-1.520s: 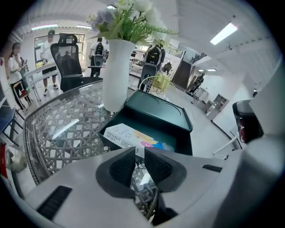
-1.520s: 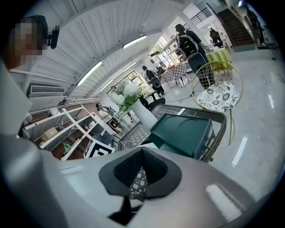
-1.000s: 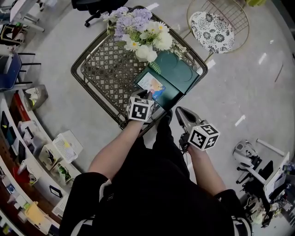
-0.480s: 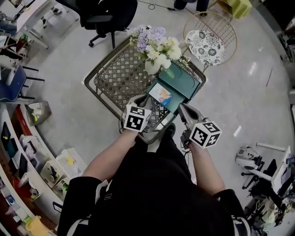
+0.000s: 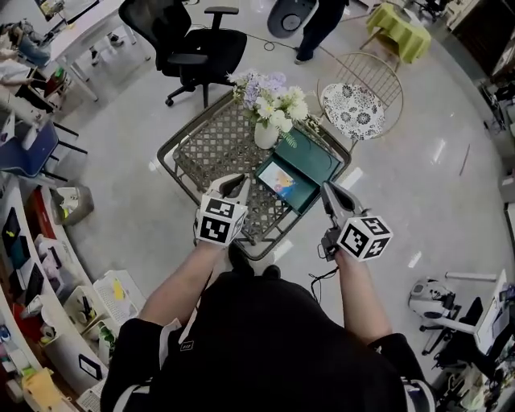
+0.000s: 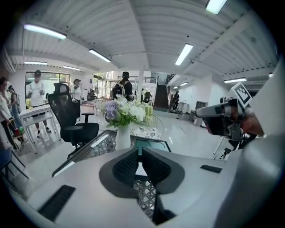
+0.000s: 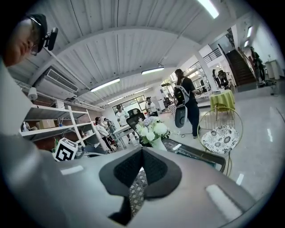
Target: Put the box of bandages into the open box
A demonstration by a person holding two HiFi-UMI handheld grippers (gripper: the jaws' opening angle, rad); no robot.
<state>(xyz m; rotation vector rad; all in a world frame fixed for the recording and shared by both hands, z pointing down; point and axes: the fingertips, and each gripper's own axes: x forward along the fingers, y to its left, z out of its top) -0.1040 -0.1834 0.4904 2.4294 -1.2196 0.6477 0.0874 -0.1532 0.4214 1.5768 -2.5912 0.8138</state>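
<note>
The box of bandages (image 5: 281,180), pale blue with a coloured picture, lies flat inside the open dark green box (image 5: 315,158) on the lattice table (image 5: 201,149). My left gripper (image 5: 239,182) hovers over the table just left of the green box, apart from it, shut with nothing between its pads (image 6: 139,152). The green box's rim (image 6: 151,143) shows beyond those pads. My right gripper (image 5: 329,191) hangs off the table's right edge beside the green box, shut and empty (image 7: 142,150).
A white vase of flowers (image 5: 269,113) stands on the table right behind the green box. A wire chair with a floral cushion (image 5: 354,109) sits to the right. A black office chair (image 5: 189,48) and a standing person (image 5: 318,20) are farther off. Shelves (image 5: 32,273) line the left.
My left gripper has drawn back from the bandage box toward the table's near edge, leaving the box in the green box. The head view has pulled away, so the table looks smaller.
</note>
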